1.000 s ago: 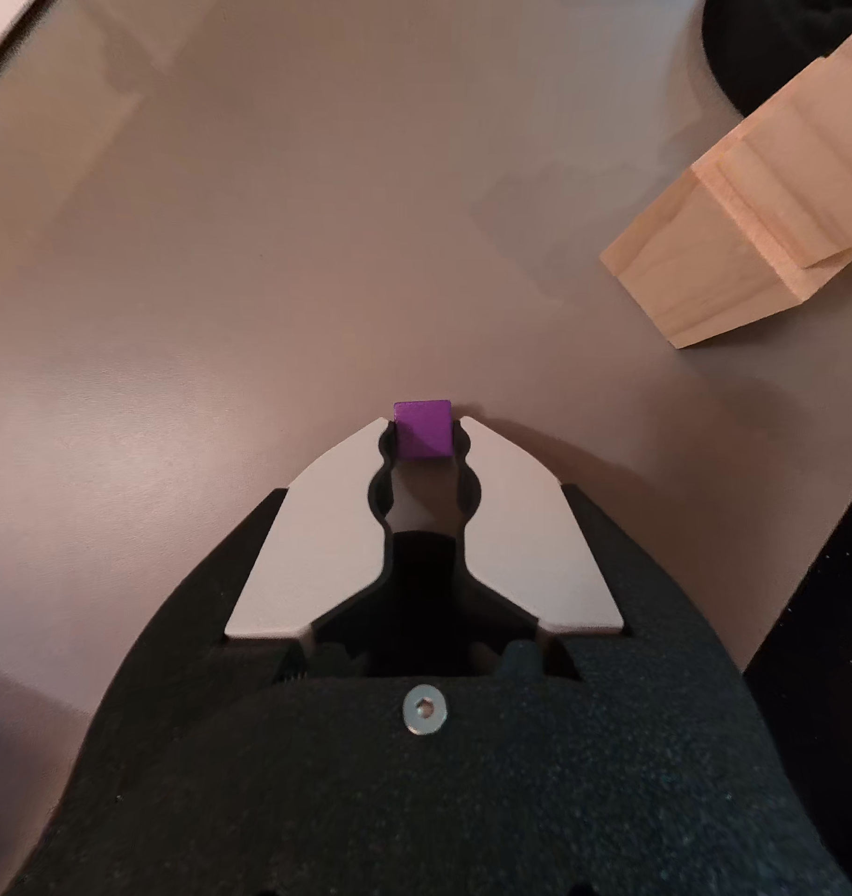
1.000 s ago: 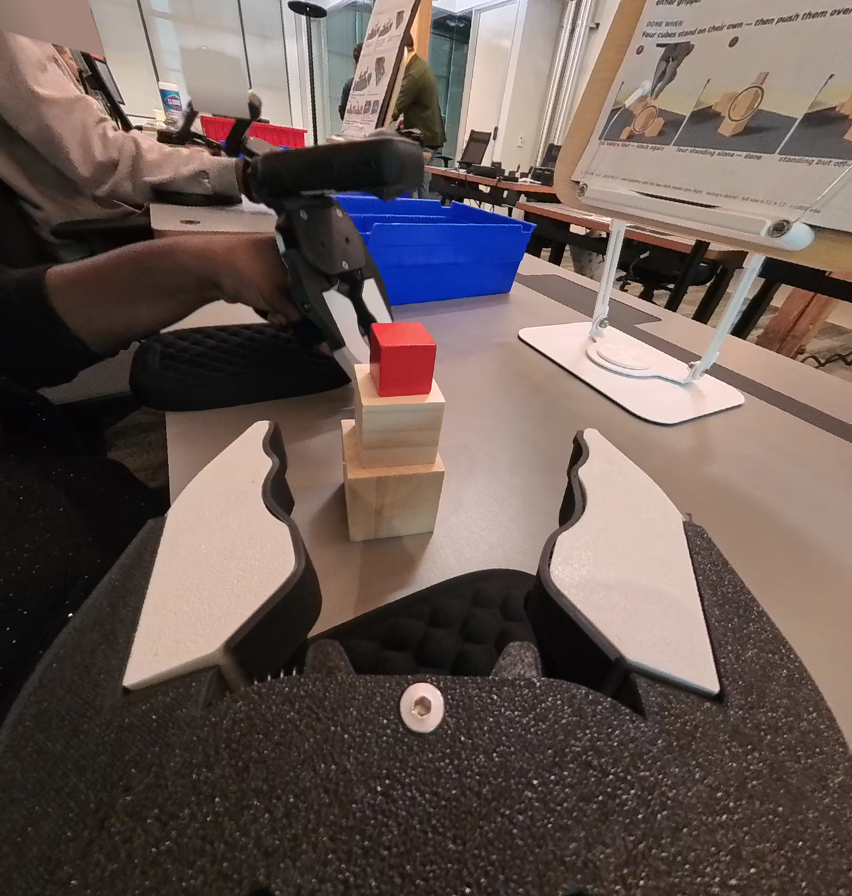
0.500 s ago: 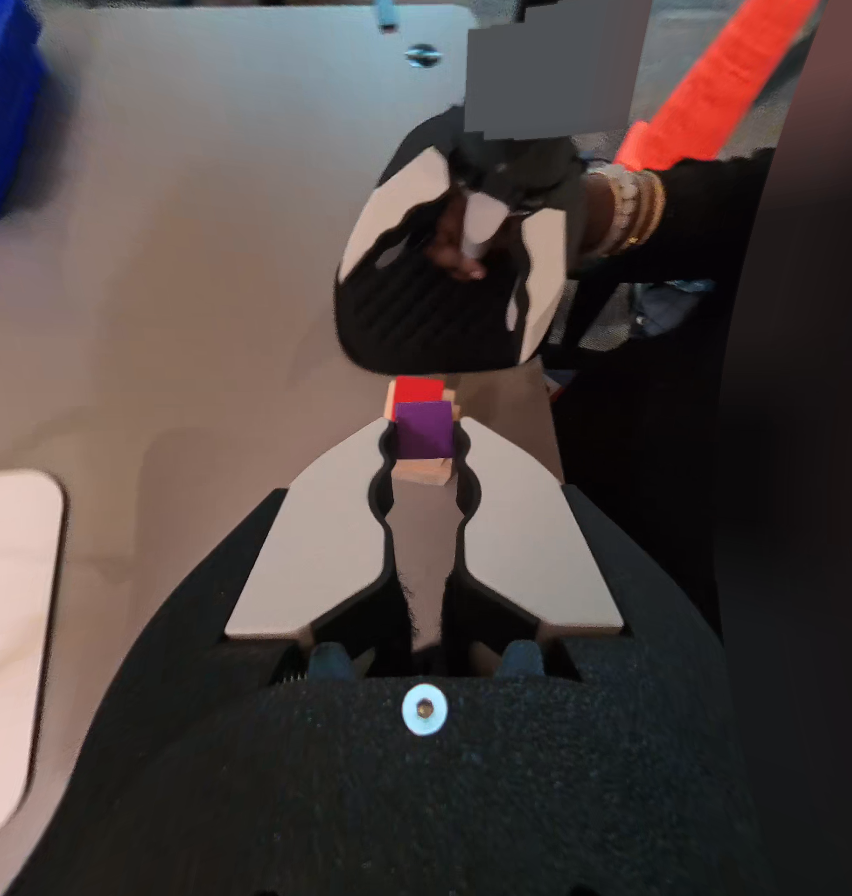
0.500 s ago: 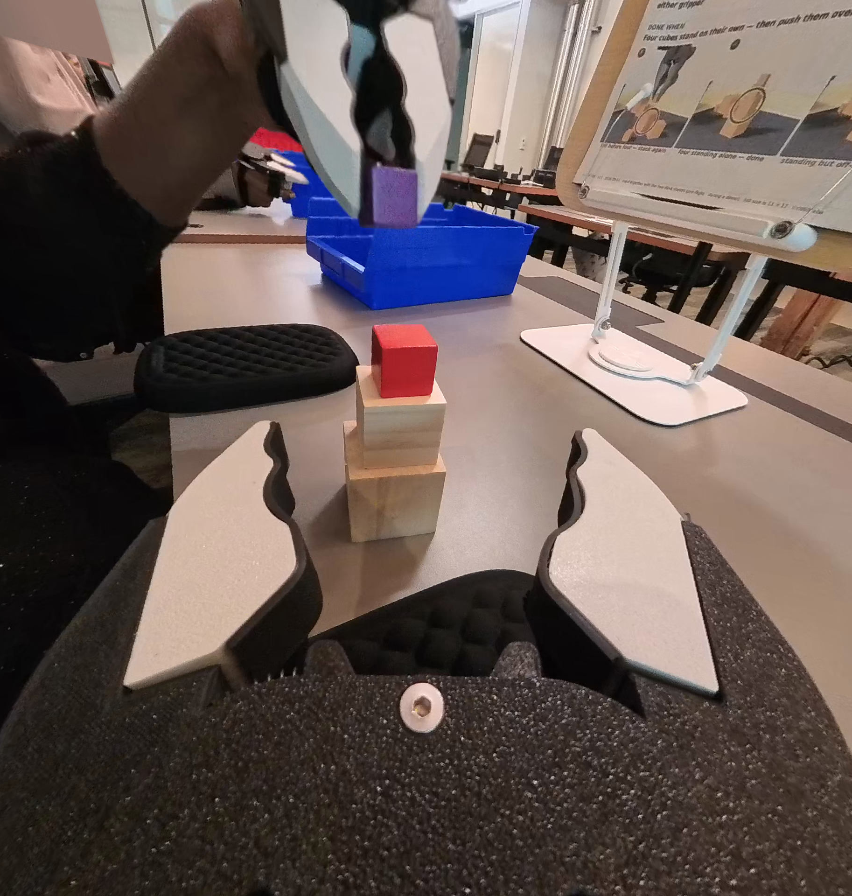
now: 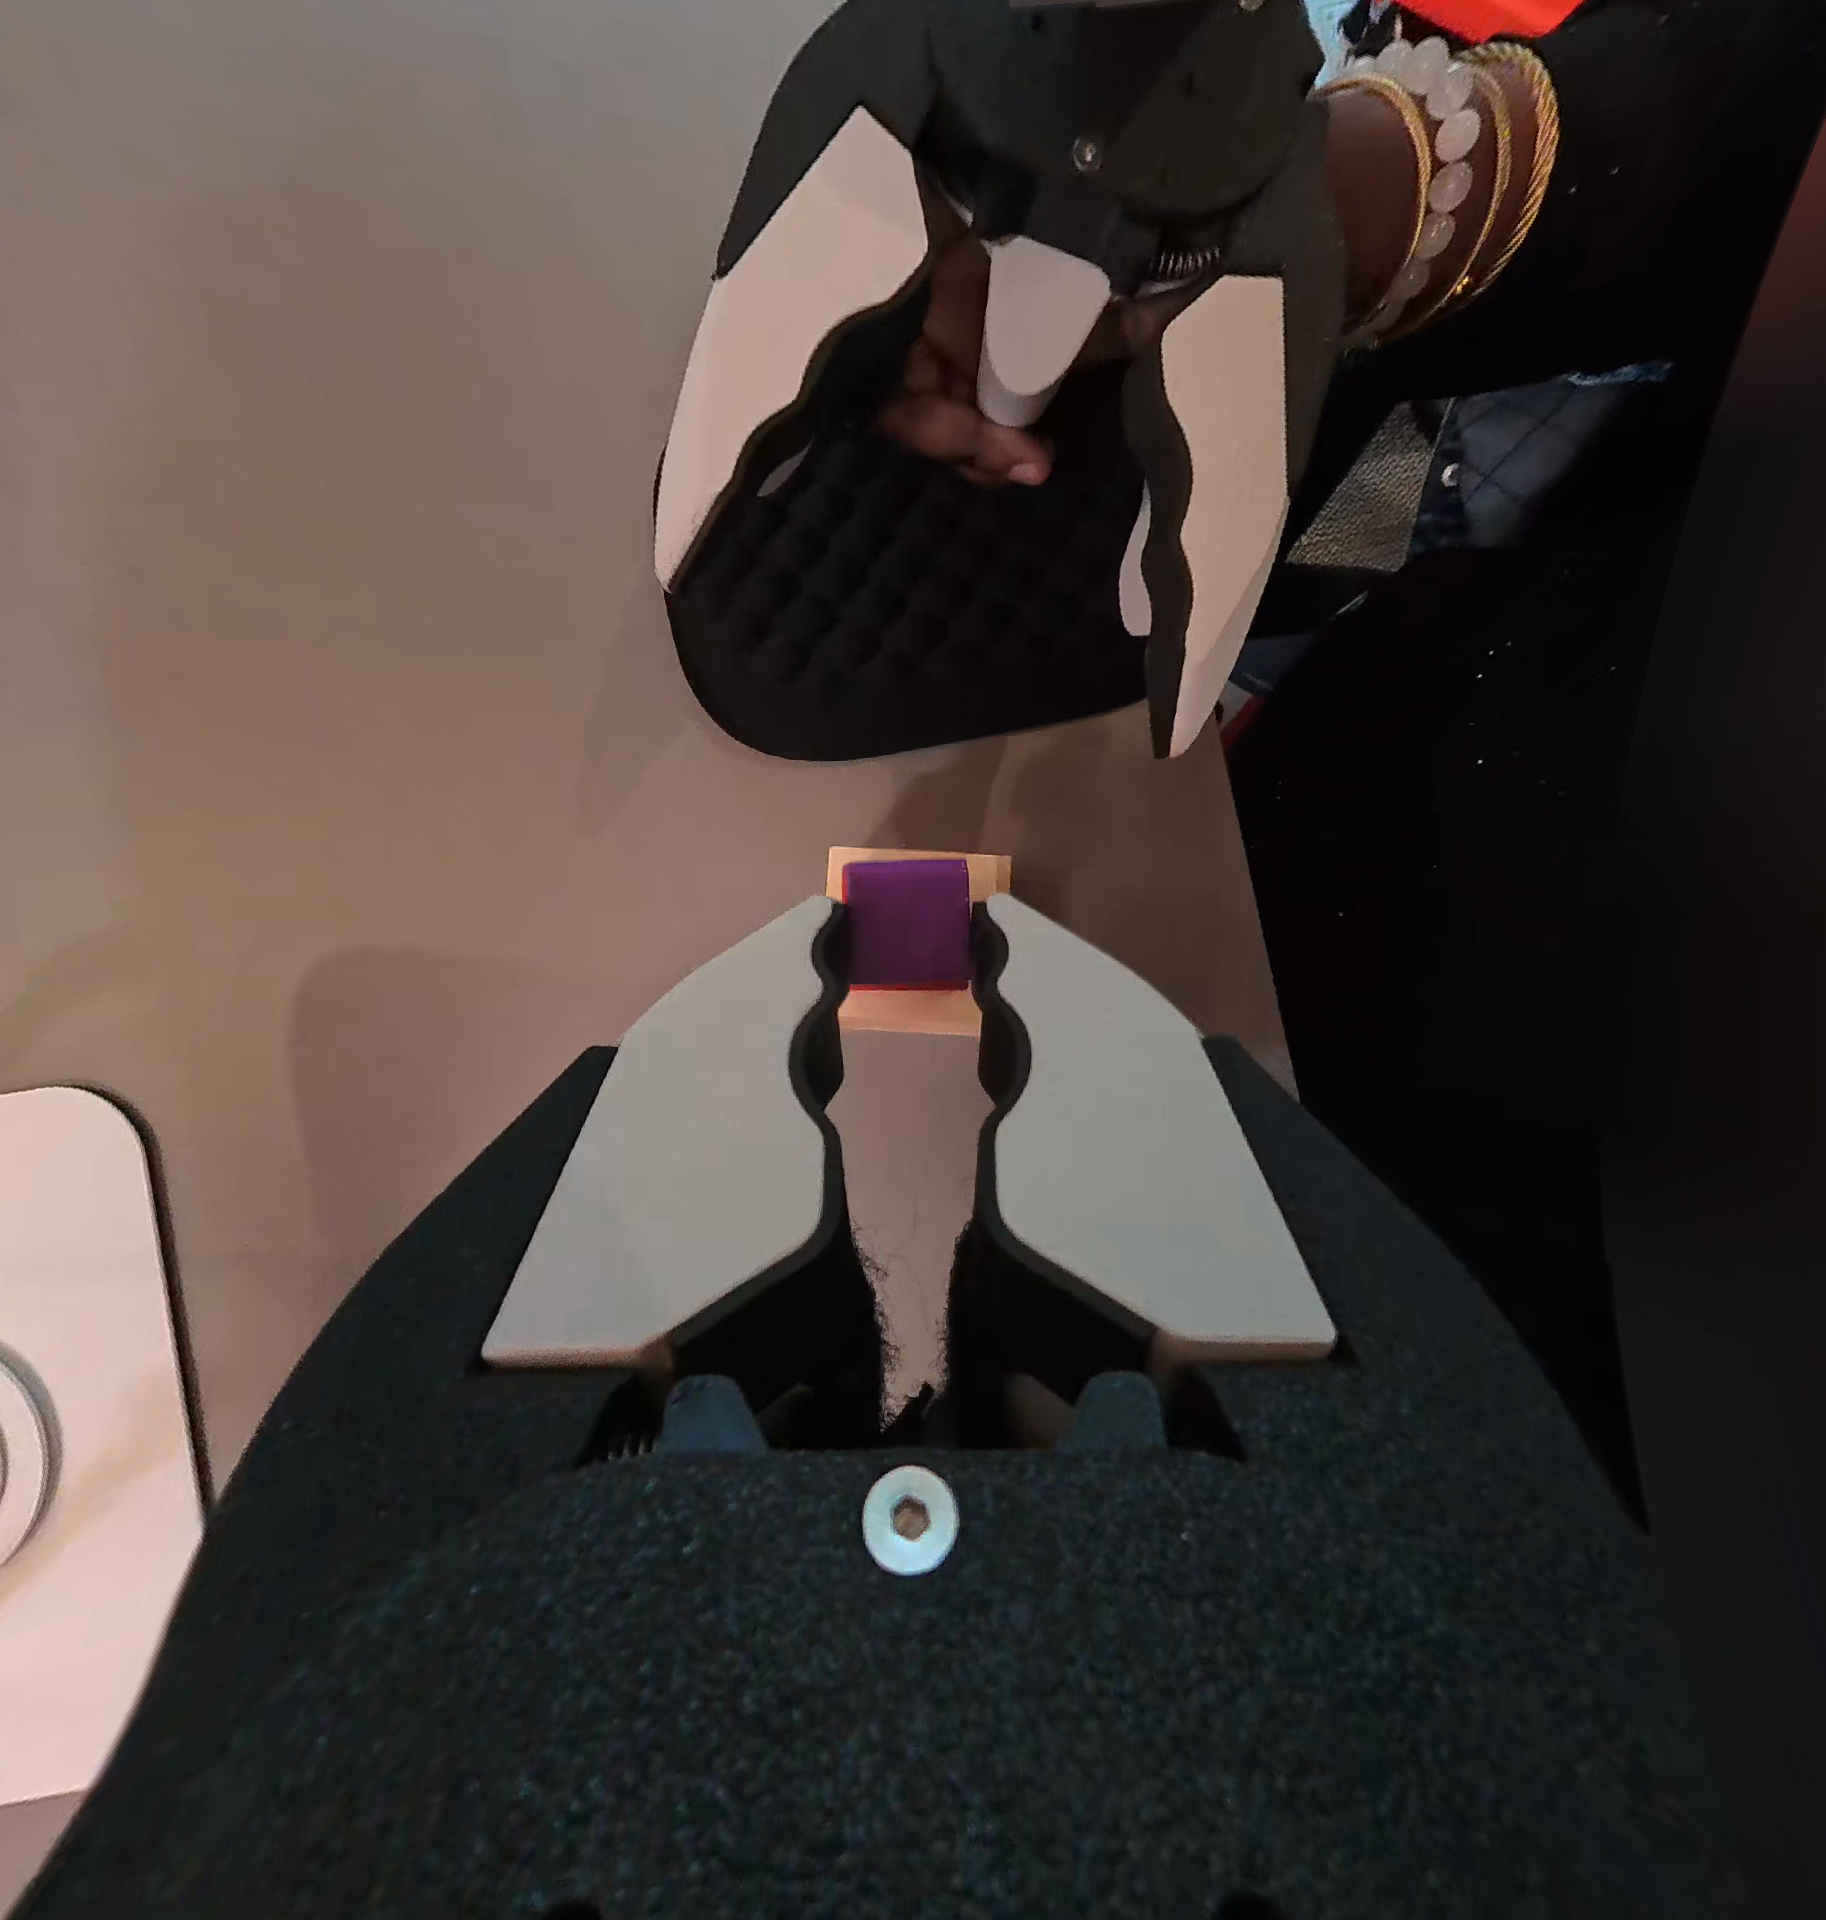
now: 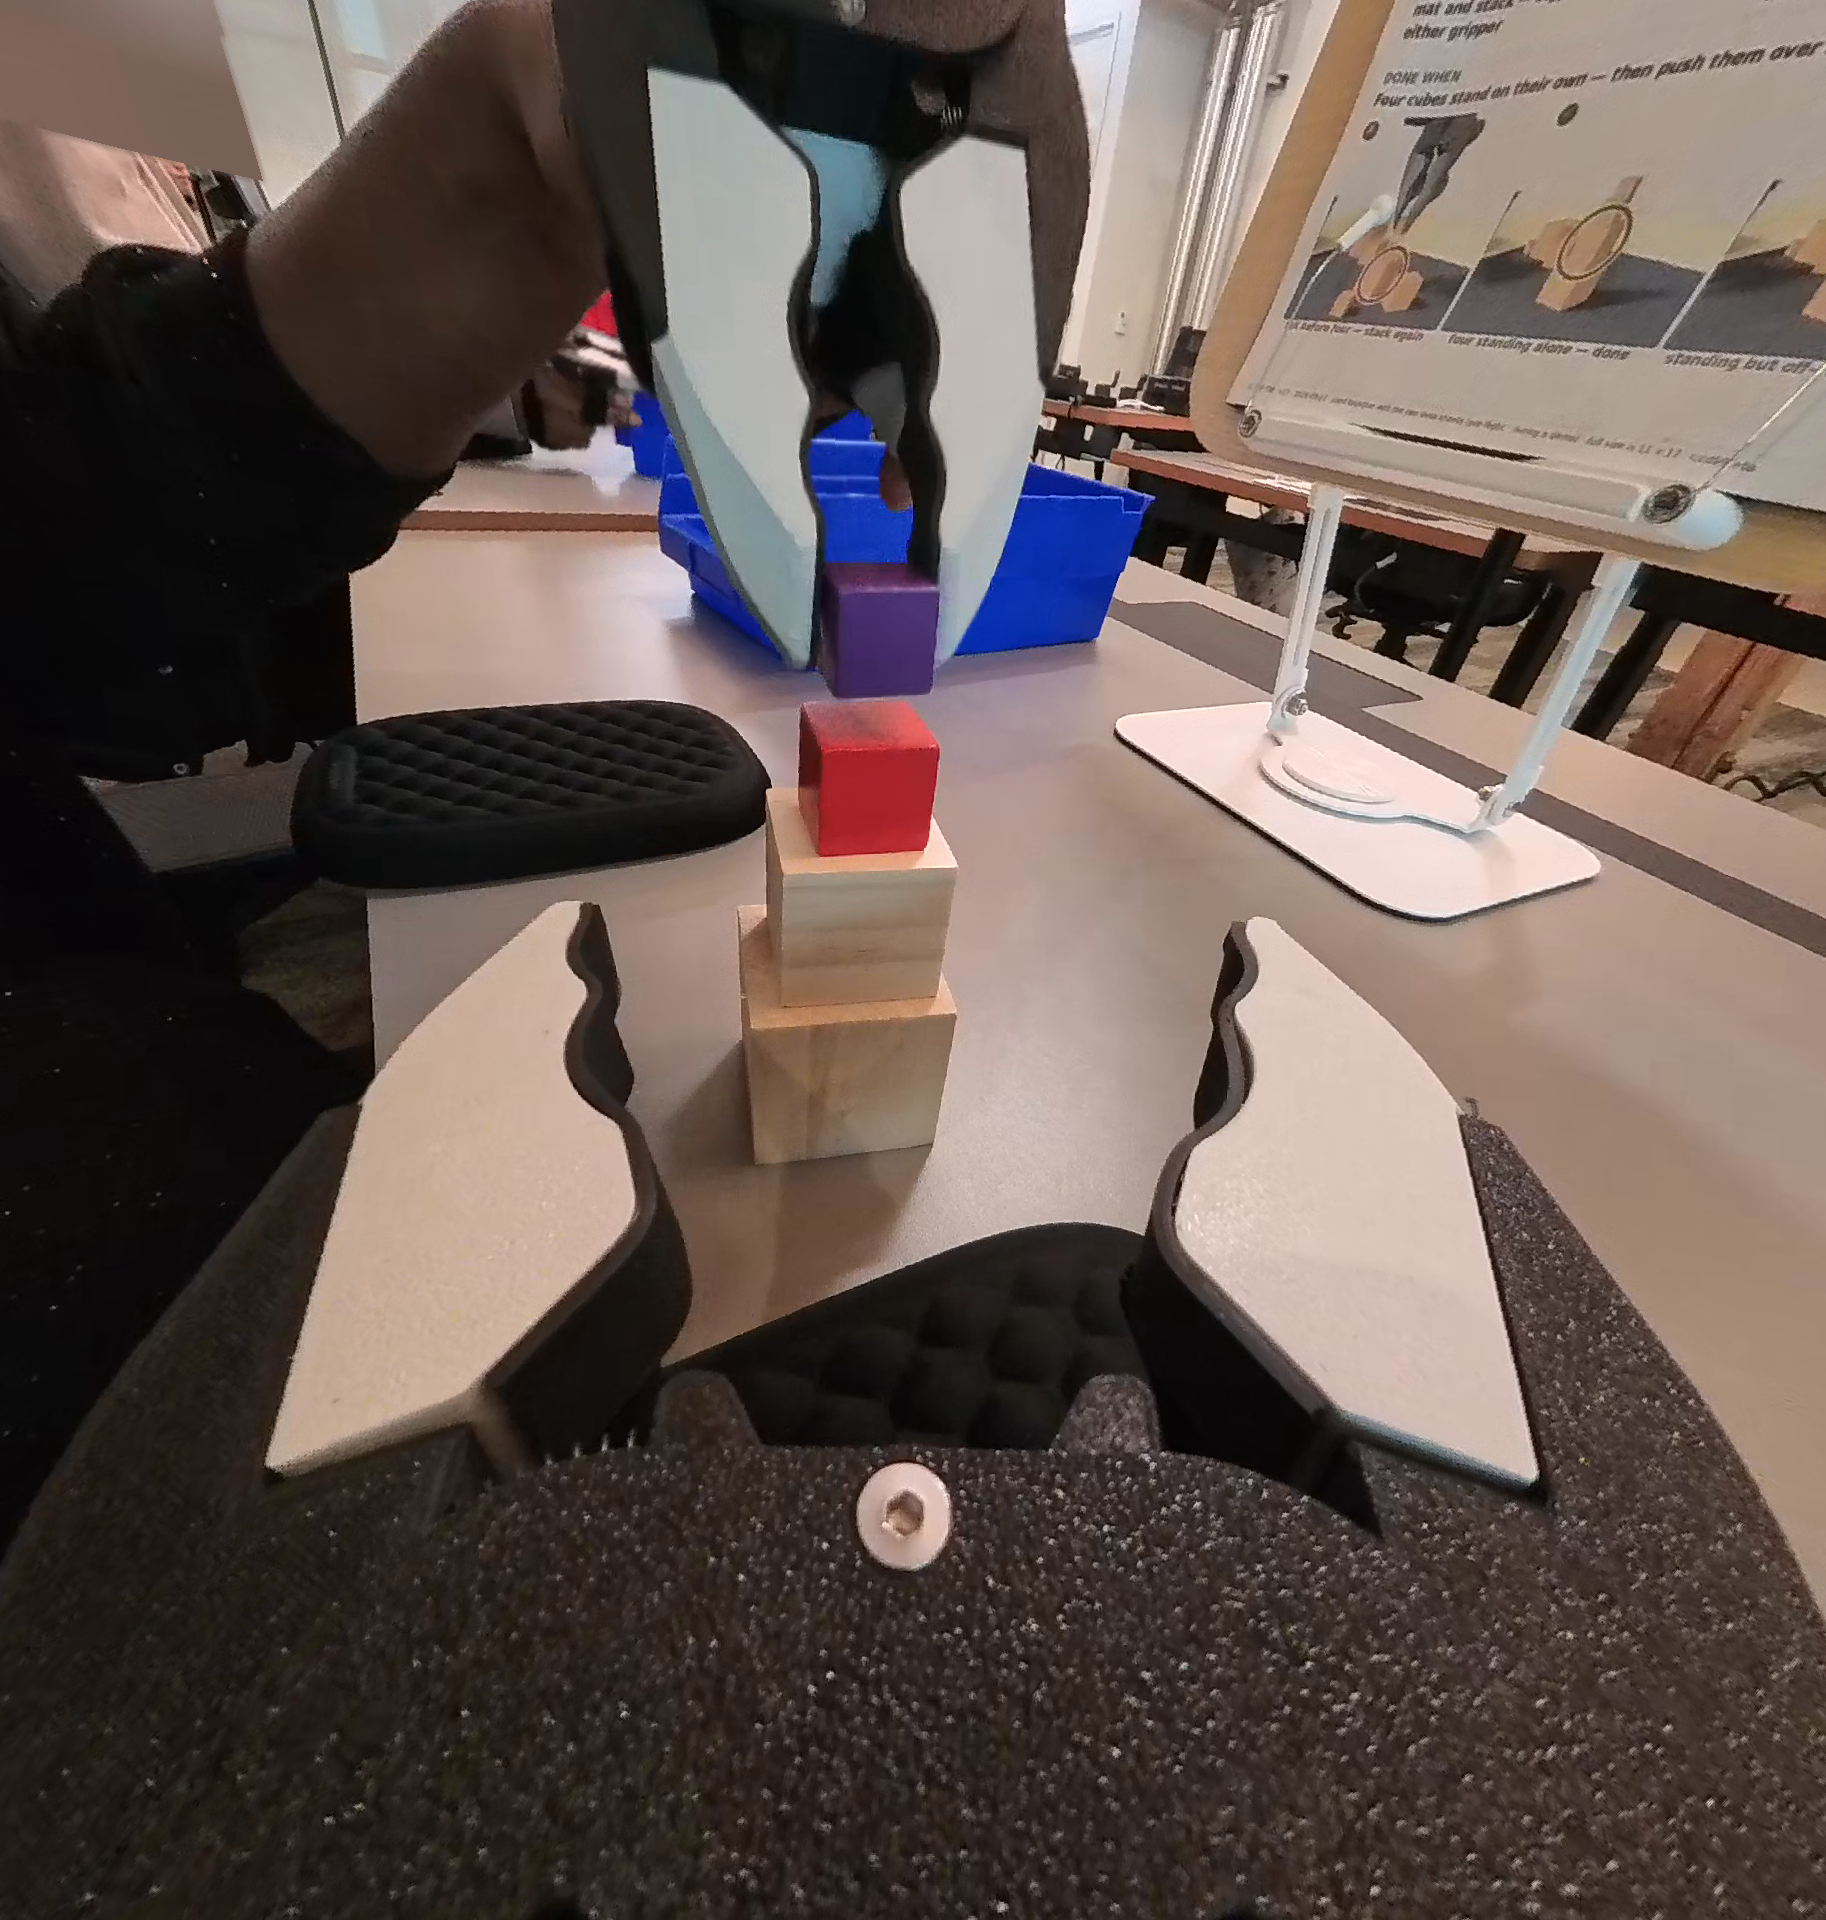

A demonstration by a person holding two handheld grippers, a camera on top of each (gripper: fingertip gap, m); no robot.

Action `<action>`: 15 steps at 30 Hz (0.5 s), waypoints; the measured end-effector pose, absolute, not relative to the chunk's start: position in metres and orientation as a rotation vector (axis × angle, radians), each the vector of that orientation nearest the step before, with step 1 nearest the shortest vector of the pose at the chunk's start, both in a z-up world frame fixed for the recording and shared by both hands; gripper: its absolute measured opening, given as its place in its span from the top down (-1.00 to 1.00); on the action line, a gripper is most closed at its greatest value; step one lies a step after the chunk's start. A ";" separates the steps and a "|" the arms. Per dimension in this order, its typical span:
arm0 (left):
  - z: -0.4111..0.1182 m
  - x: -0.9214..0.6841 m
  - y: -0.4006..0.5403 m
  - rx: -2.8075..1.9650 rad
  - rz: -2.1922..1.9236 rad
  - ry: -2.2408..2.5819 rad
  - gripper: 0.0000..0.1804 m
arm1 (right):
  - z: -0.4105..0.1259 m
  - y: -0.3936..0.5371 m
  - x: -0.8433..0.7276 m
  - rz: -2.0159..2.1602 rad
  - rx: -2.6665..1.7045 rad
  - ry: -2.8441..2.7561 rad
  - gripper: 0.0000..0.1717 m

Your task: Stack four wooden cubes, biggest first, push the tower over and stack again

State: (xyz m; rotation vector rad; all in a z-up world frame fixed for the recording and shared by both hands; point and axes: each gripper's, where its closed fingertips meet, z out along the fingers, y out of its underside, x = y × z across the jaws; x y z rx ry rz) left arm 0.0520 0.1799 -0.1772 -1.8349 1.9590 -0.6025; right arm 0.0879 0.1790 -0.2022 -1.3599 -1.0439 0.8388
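Note:
My left gripper is shut on a small purple cube, which also shows in the right wrist view. It points straight down and holds the cube just above a red cube, with a thin gap between them. The red cube tops a stack of two plain wooden cubes, the upper and the lower, on the grey table. My right gripper is open and empty, low on the table, with the stack standing ahead of its fingers. It also shows in the left wrist view.
A black padded wrist rest lies left of the stack. A blue bin stands behind it. A white stand base carries an instruction board at the right. The table edge runs along the left. There is about 6 centimetres between the tips of the two grippers.
My left gripper lifted the purple cube off the table, swung over the stack and came down to just above the red cube. My right gripper stayed still and open.

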 end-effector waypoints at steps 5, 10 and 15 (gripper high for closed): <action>-0.183 0.050 0.182 -1.849 -0.573 1.975 0.76 | -0.202 0.179 0.088 0.840 -1.360 -1.042 -0.26; -0.185 0.052 0.180 -1.839 -0.575 1.990 0.76 | -0.202 0.179 0.088 0.841 -1.359 -1.042 -0.25; -0.186 0.052 0.181 -1.838 -0.567 1.992 0.76 | -0.201 0.179 0.089 0.844 -1.356 -1.038 -0.25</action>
